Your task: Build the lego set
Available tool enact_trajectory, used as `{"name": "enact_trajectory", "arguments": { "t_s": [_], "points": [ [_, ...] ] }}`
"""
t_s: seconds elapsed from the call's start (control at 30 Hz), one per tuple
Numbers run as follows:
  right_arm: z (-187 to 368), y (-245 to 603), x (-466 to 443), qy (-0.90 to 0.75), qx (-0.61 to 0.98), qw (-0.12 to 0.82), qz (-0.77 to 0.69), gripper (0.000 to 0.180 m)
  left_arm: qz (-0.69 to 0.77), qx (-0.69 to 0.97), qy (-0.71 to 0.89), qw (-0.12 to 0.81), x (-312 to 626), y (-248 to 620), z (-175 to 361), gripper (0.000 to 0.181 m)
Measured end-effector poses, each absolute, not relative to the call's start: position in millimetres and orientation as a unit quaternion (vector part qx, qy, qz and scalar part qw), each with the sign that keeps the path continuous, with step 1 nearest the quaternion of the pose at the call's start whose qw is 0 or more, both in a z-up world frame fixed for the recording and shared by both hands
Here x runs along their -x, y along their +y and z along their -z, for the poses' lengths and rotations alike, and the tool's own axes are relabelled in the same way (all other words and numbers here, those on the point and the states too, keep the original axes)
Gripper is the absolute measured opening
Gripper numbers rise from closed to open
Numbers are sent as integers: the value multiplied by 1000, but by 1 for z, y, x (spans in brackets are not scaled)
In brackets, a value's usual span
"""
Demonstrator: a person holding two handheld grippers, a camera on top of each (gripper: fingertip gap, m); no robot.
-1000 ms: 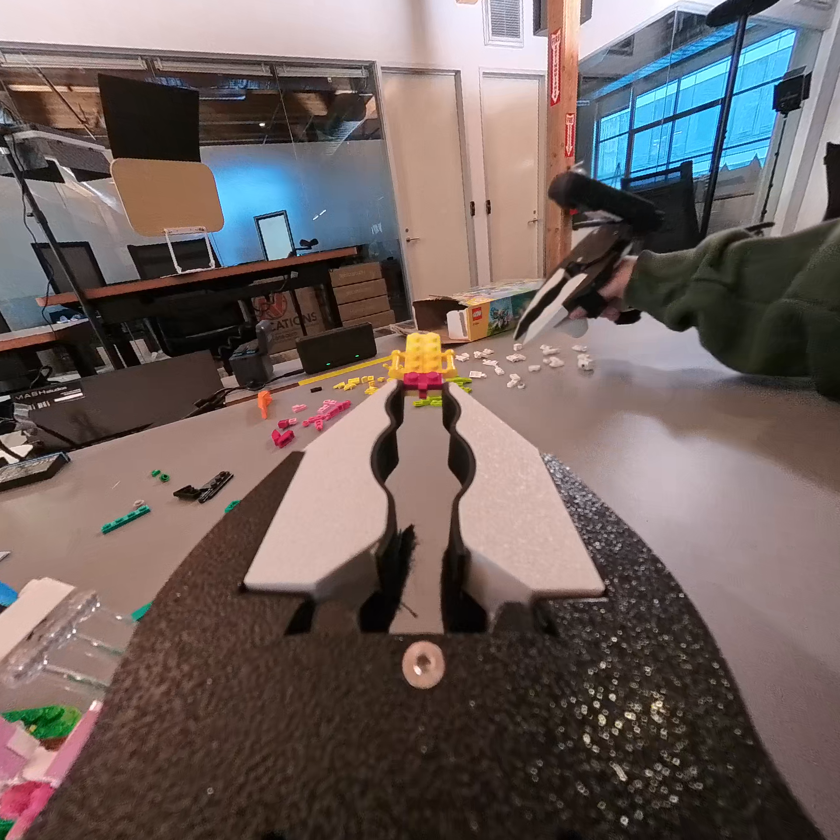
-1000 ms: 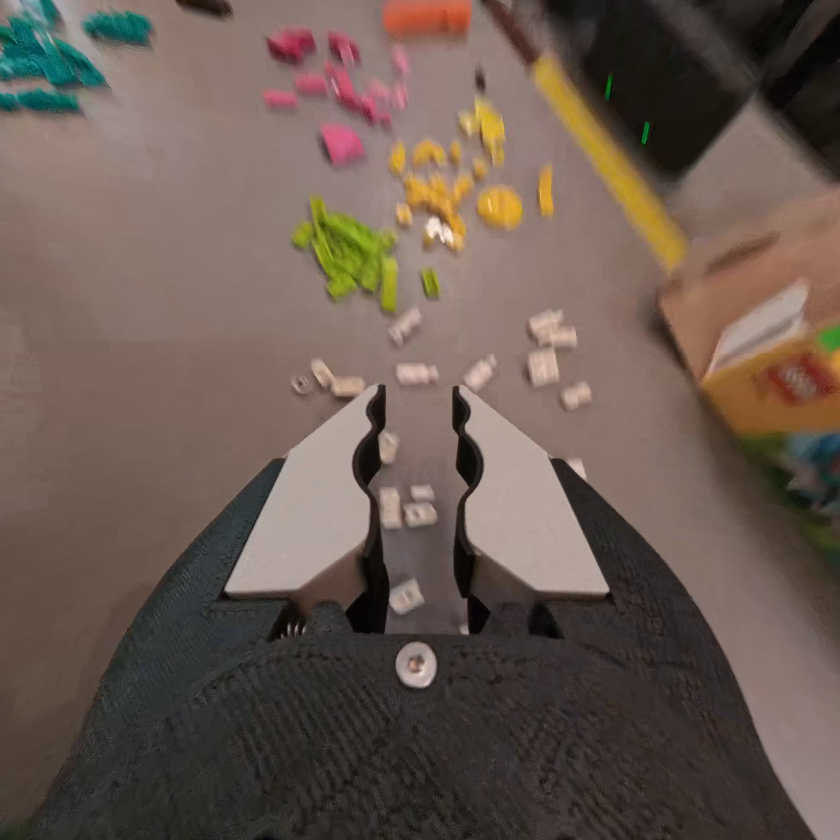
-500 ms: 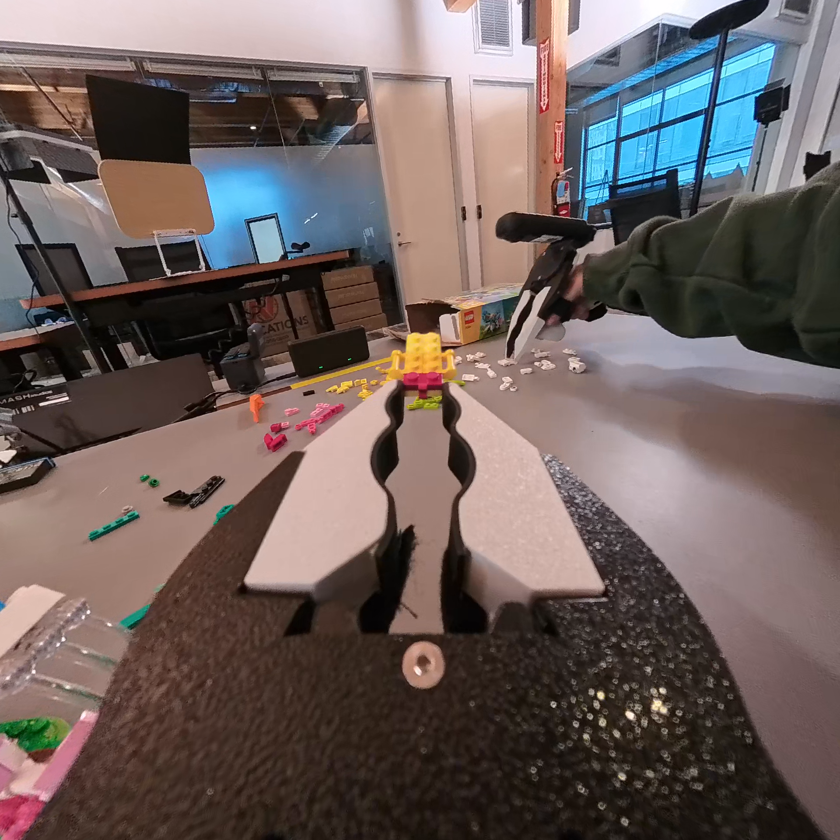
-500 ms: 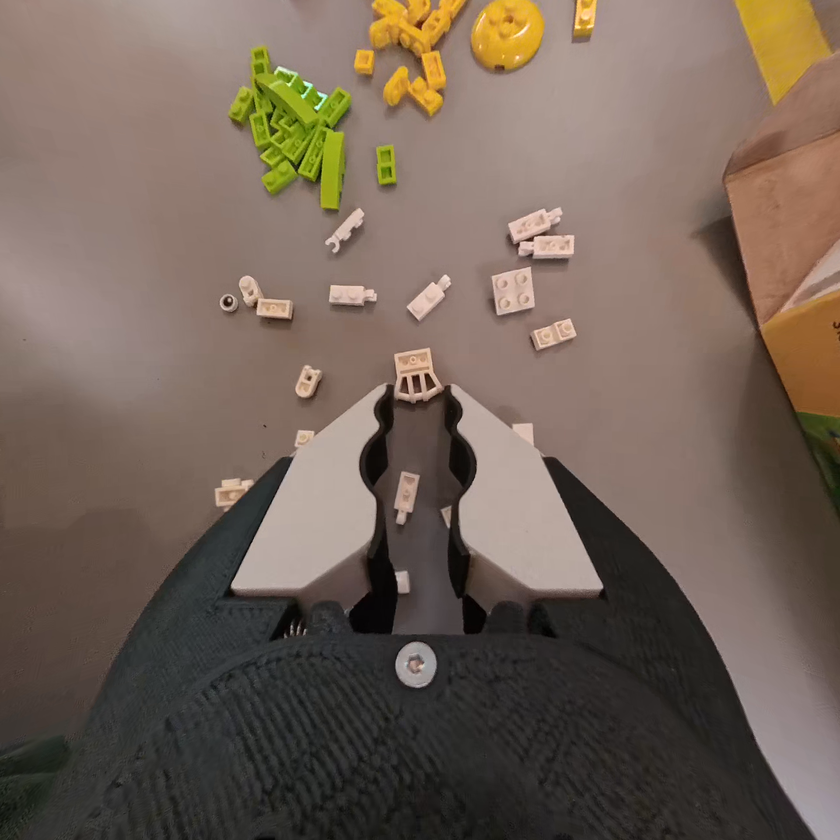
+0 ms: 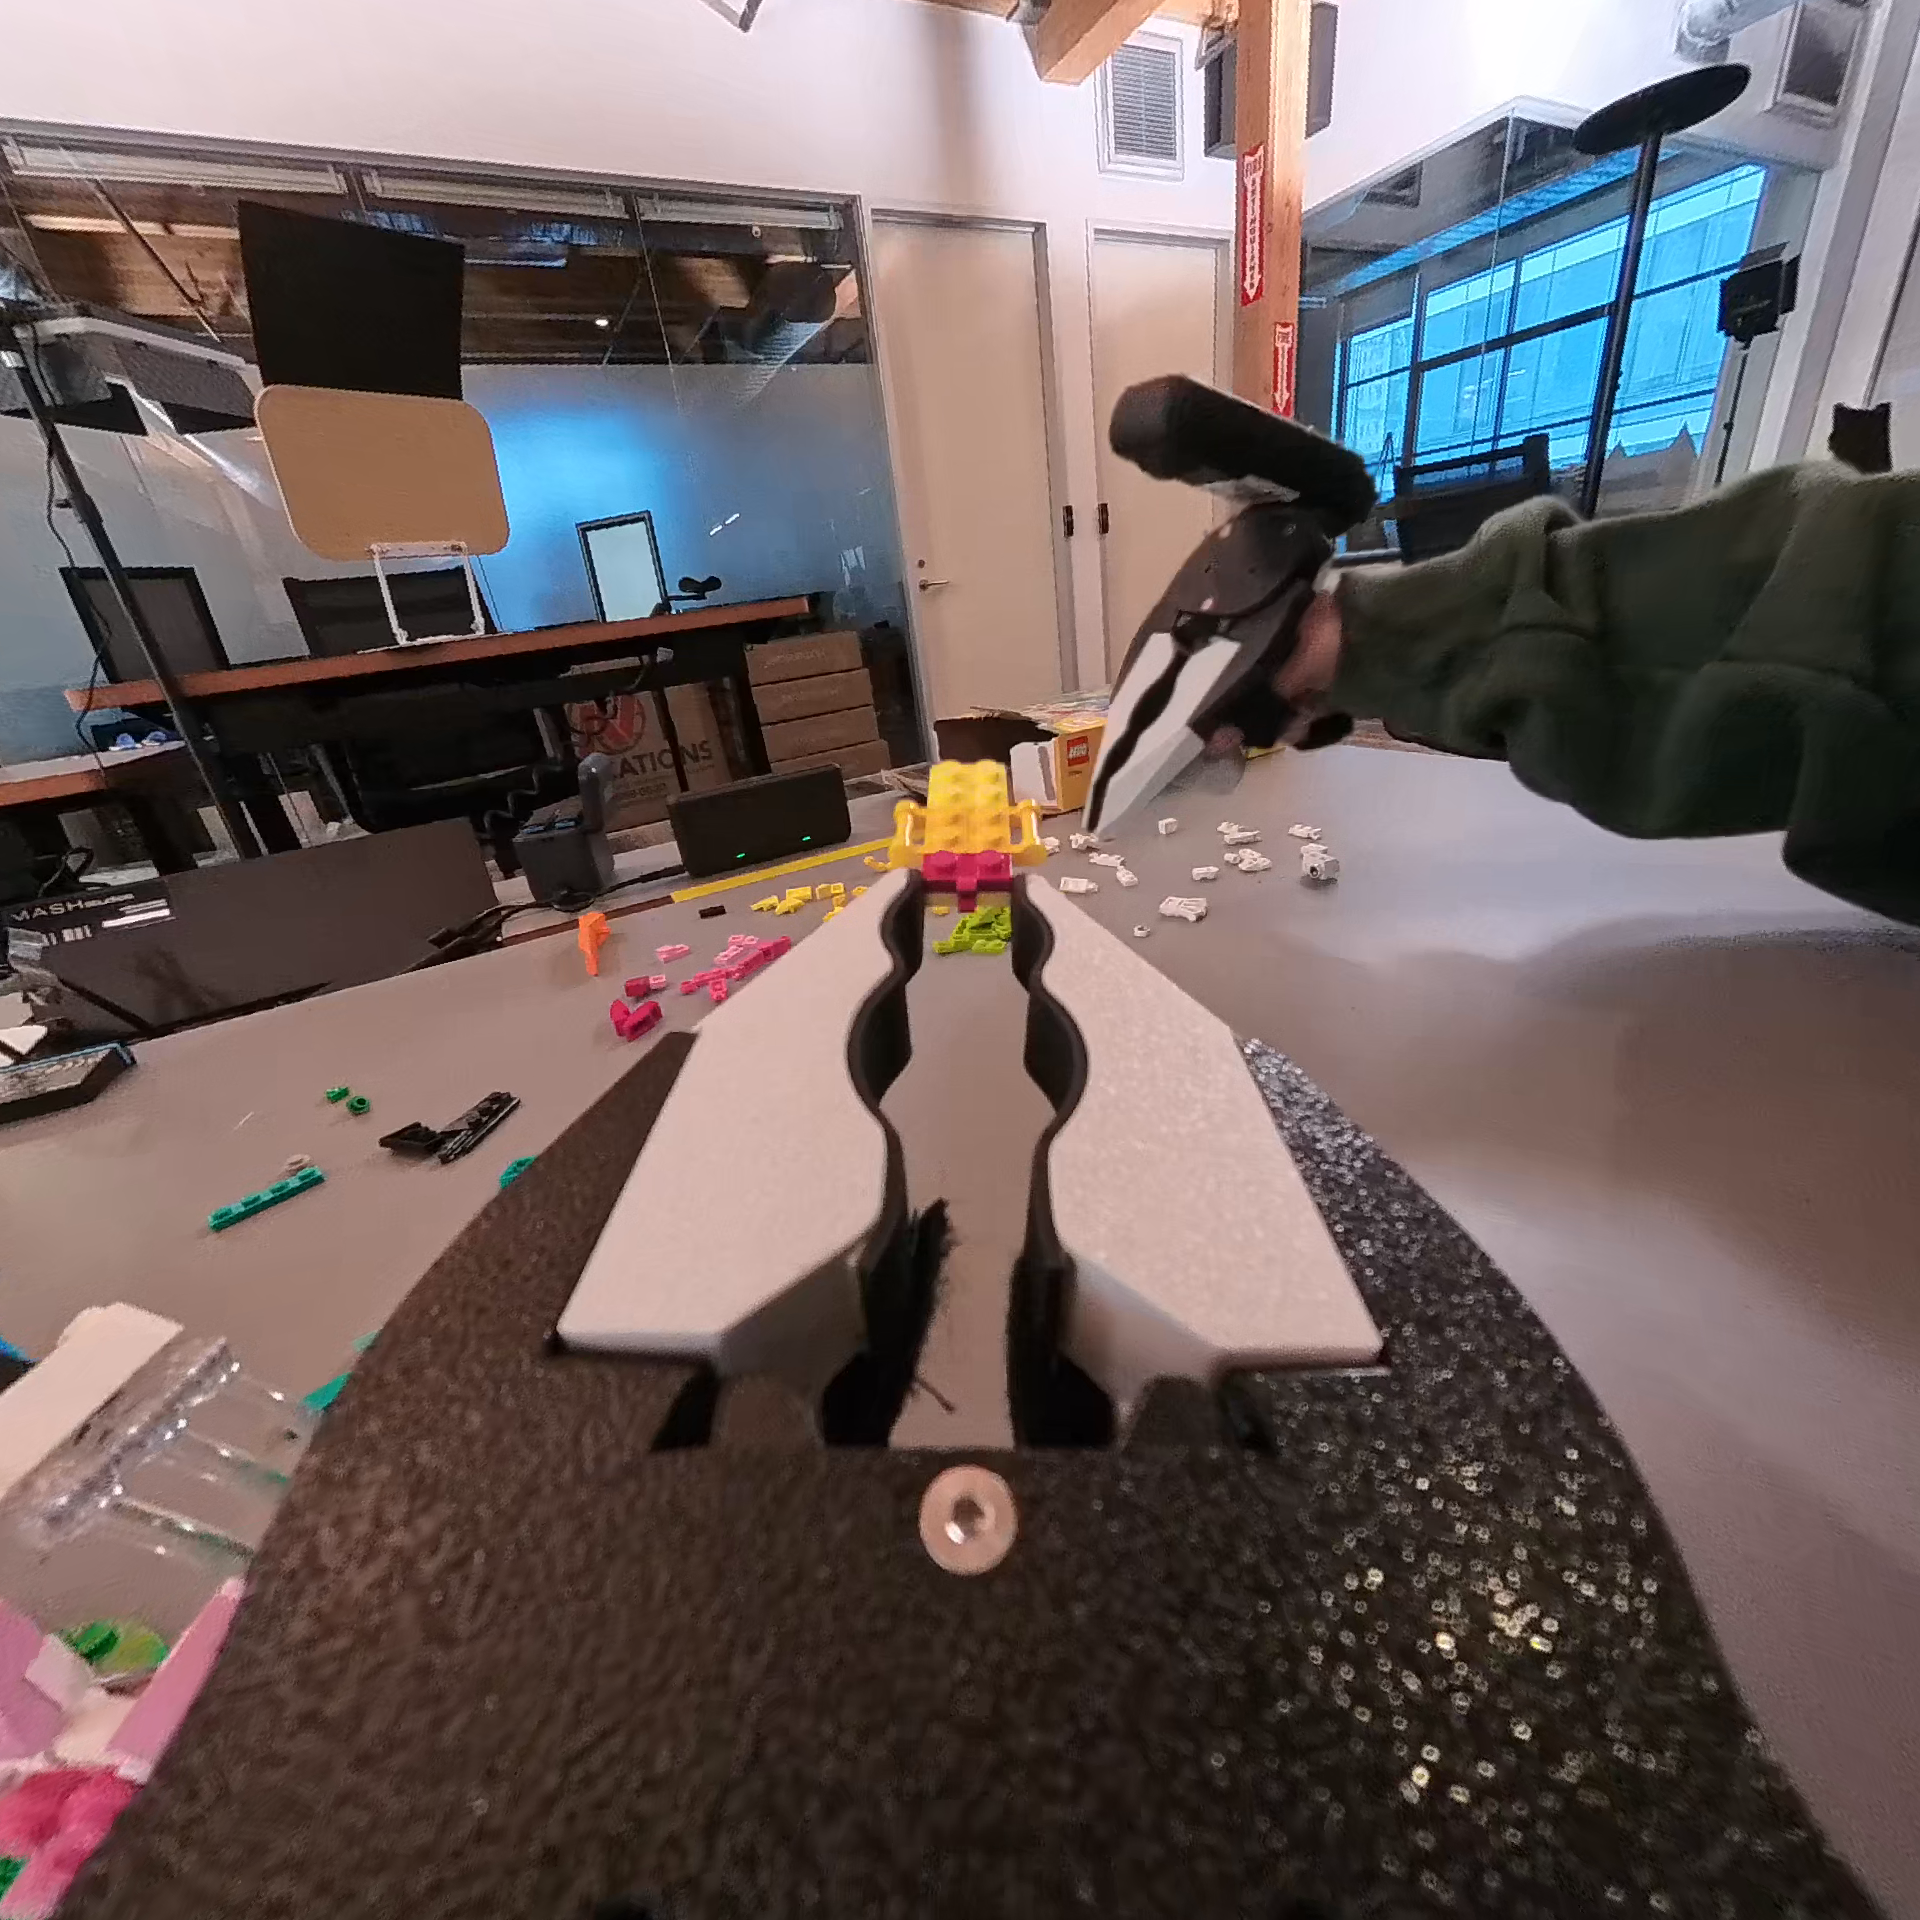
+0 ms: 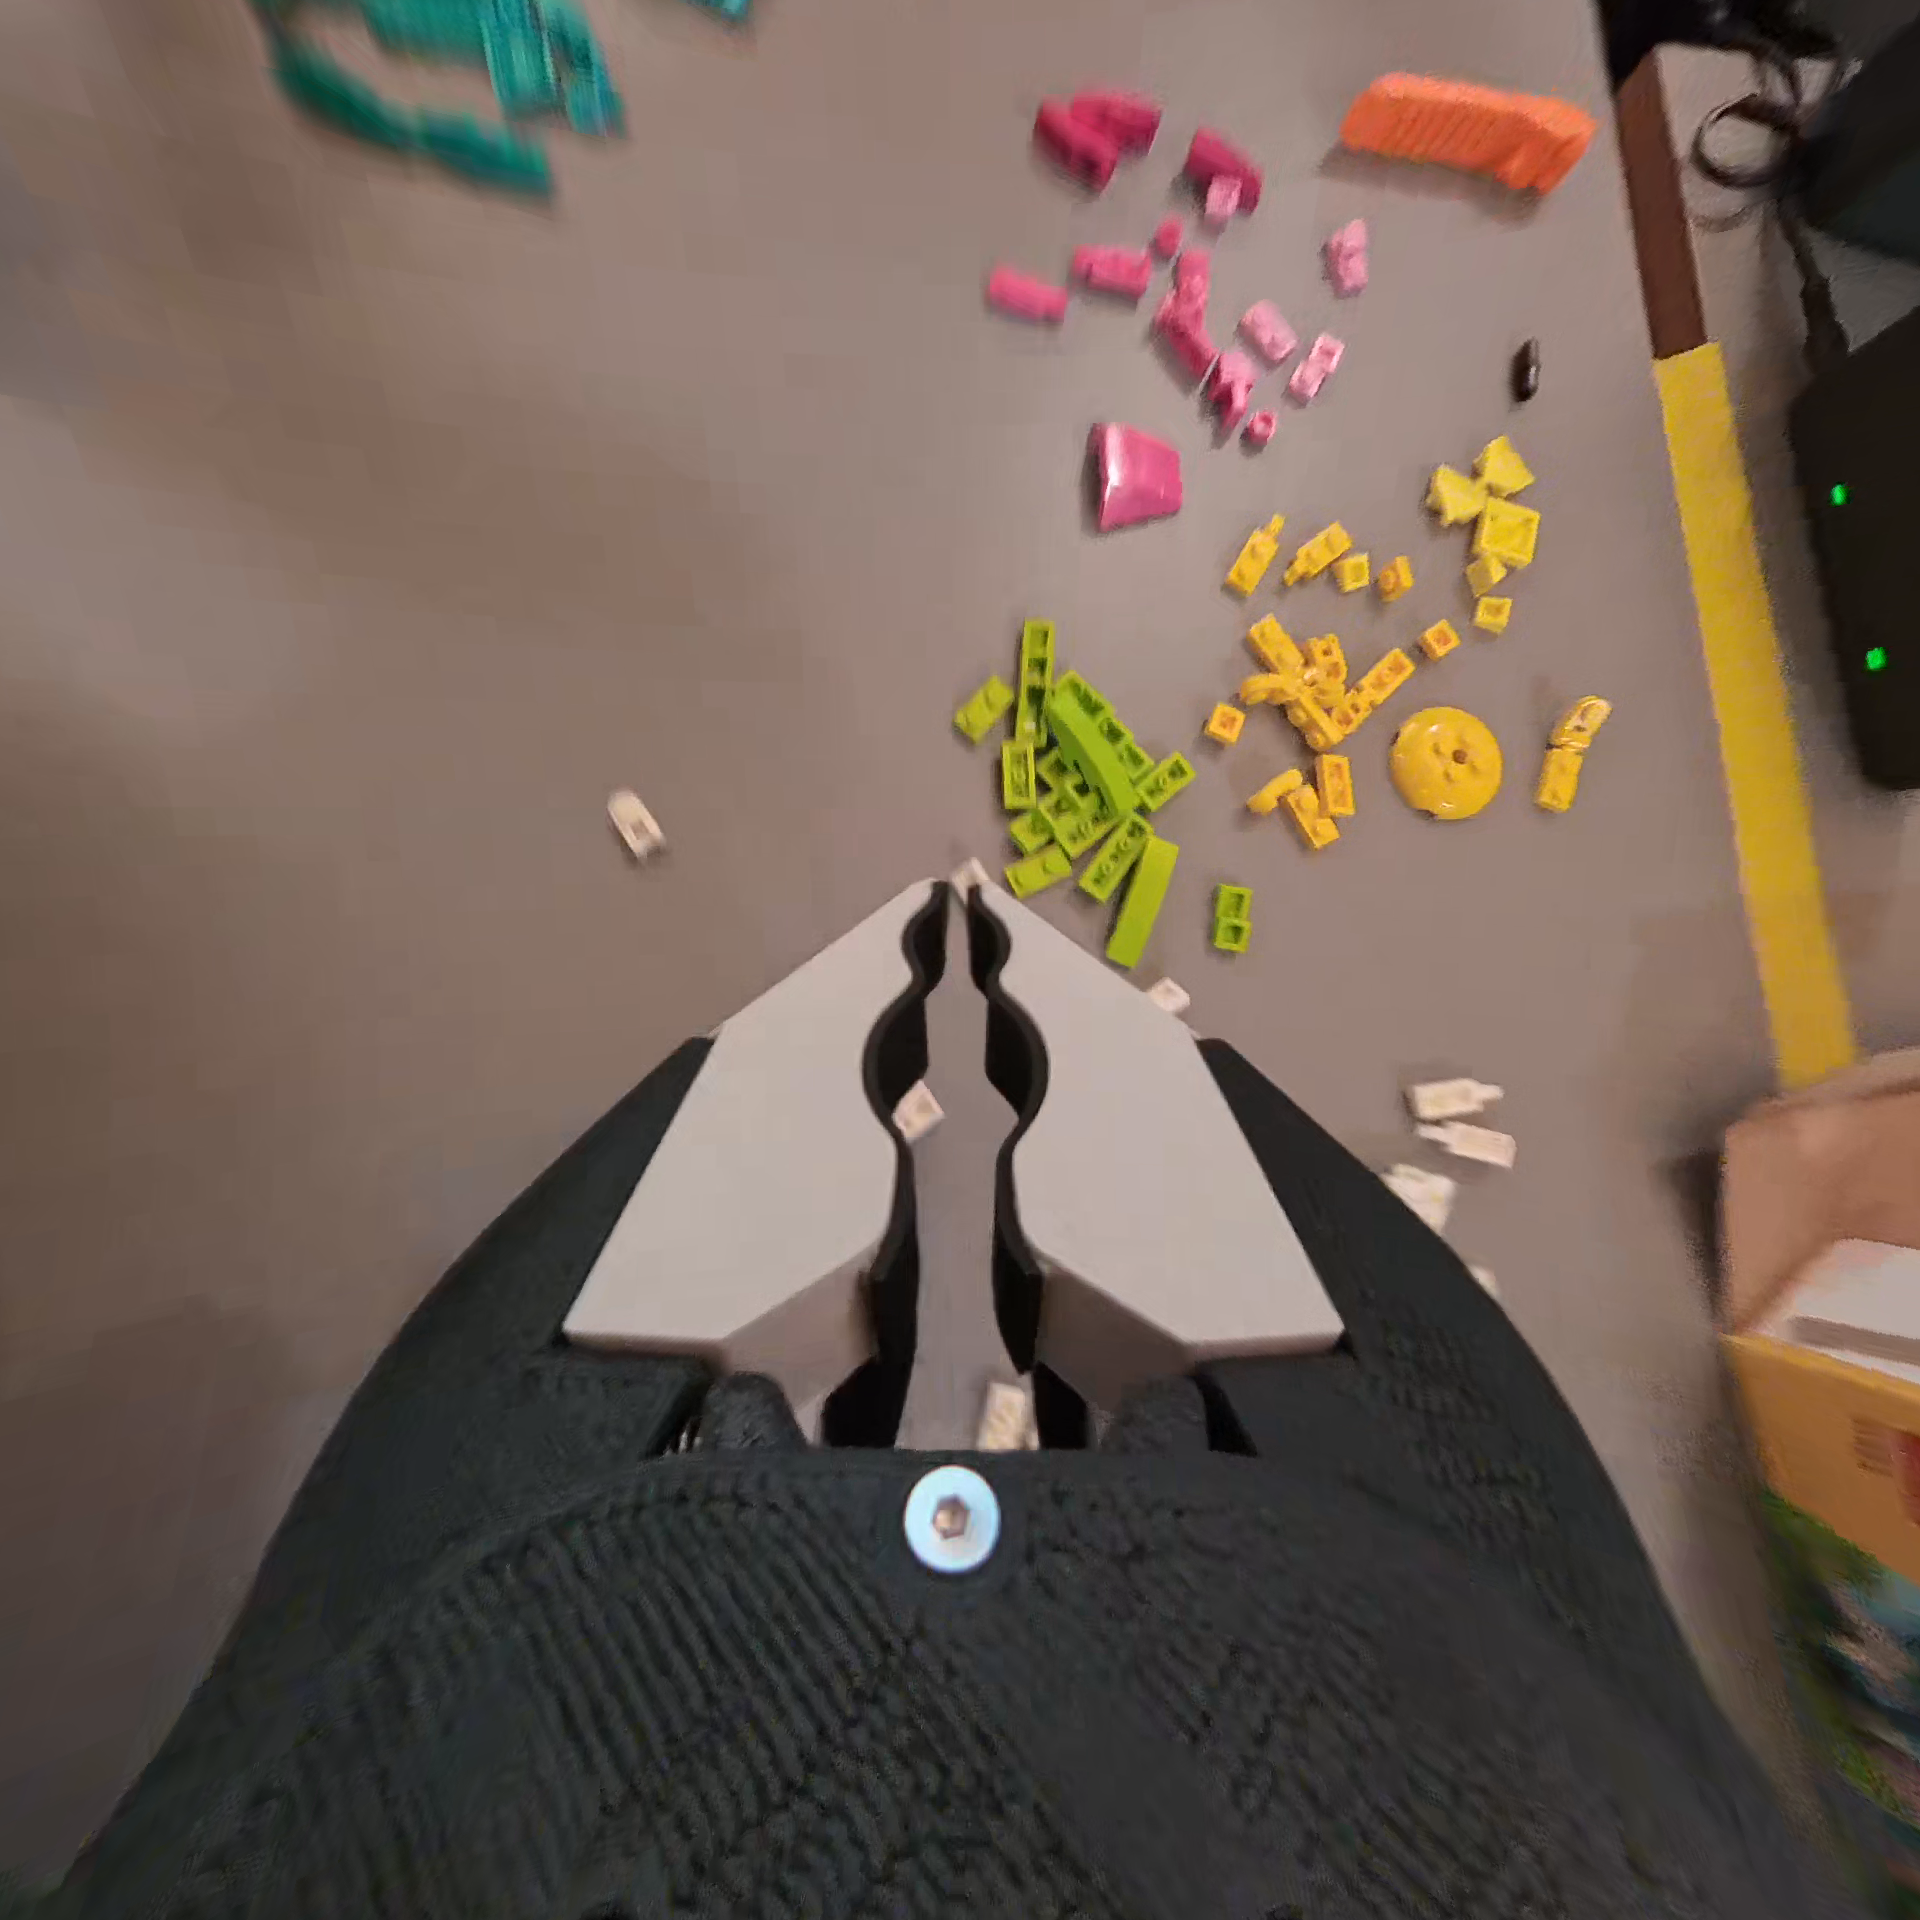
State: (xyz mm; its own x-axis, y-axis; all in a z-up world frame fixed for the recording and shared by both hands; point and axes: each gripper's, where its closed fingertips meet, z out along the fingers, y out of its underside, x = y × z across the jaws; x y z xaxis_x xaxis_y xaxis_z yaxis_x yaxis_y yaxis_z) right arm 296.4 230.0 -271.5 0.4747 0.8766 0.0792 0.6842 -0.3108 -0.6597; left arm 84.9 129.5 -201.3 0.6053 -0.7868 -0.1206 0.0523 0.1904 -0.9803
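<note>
My left gripper (image 5: 966,896) is shut on a small build of yellow bricks over a magenta brick (image 5: 966,831), held at its fingertips above the grey table (image 5: 1455,1091). My right gripper (image 6: 956,899) is nearly shut, and a small white piece (image 6: 969,871) peeks out at its tips. It hangs above the table beside the lime green pile (image 6: 1081,779). In the left wrist view, the right gripper (image 5: 1096,826) points down just right of the yellow build, above loose white pieces (image 5: 1226,852).
Yellow pieces (image 6: 1340,686), pink pieces (image 6: 1195,301), an orange piece (image 6: 1465,130) and teal pieces (image 6: 468,94) lie sorted on the table. The set's box (image 6: 1829,1299) stands at the right. A plastic bag (image 5: 135,1434) lies at the near left, and a black device (image 5: 758,821) at the far edge. My hands' fingertips stand some 25 centimeters from each other. Measured from the fingertips, the orange piece (image 6: 1465,130) is 25 centimeters or so from the right gripper and 35 centimeters from the left.
My right gripper has closed on a white piece that lay between its open tips, lifted, and moved toward the green pile. My left gripper still holds the yellow build.
</note>
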Motion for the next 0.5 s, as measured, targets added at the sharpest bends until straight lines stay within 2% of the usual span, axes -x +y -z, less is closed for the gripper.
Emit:
{"name": "enact_trajectory", "arguments": {
  "t_s": [0.03,0.2,0.3,0.5],
  "points": [
    [274,227,-294,-472,805,312,-180,8,301,560,327,699,-85,129,201,14],
    [318,207,-324,-404,880,197,-156,34,302,560,327,699,-85,129,201,14],
    [313,201,-326,-308,904,232,-187,37,303,558,327,699,-85,128,200,14],
    [319,195,-333,-245,917,292,-119,35,306,559,329,697,-86,128,201,14]
  ]
}}
